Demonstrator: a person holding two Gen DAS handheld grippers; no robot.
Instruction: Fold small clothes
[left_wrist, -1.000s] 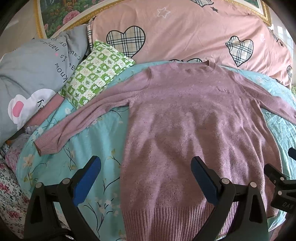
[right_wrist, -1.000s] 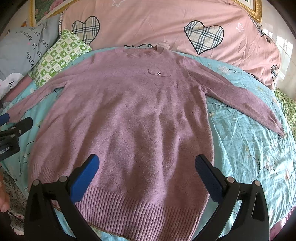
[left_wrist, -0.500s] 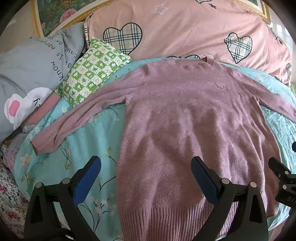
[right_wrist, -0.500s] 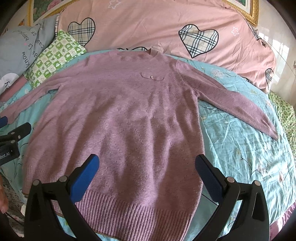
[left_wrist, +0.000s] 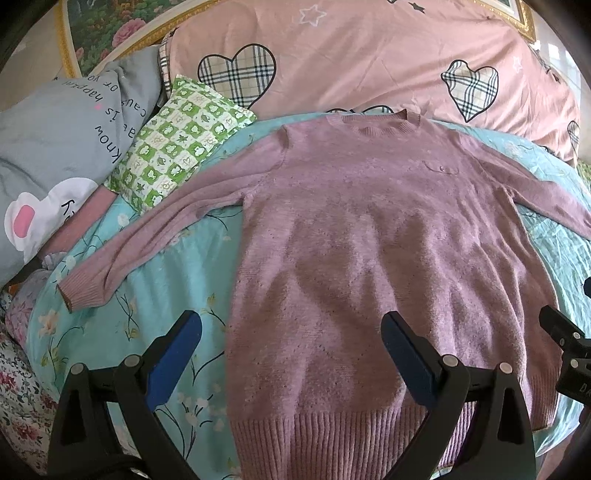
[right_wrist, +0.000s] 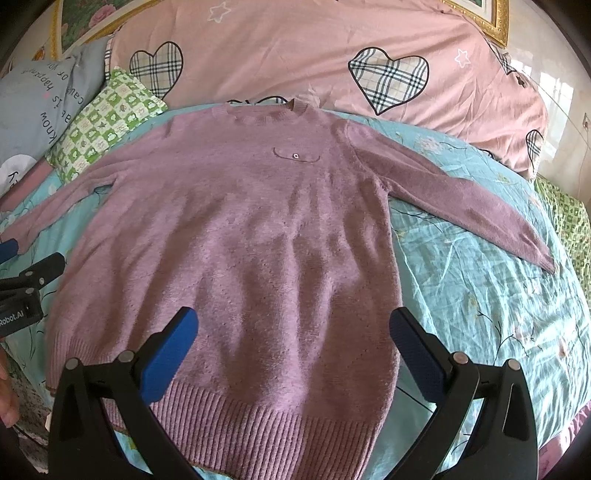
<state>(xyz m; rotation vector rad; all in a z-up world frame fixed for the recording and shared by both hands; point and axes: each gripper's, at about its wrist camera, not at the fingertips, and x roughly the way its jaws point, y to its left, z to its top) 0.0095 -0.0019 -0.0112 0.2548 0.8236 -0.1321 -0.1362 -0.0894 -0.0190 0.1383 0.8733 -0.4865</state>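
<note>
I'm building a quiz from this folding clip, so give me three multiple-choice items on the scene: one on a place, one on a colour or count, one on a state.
1. Where does the green checked pillow lie?
A. beyond the sweater's sleeve on the left
B. on the sweater's hem
C. under the right gripper

2. What colour is the sweater?
A. mustard
B. mauve pink
C. navy

3. How are the left gripper and right gripper?
A. both open, holding nothing
B. both clamped on the hem
C. one gripping a sleeve

Answers: 1 A, it sits past the left cuff; 2 B, the knit is mauve throughout; 3 A, the fingers stand wide apart over flat fabric.

sweater (left_wrist: 369, 258) right sleeve cut off (left wrist view) at edge.
</note>
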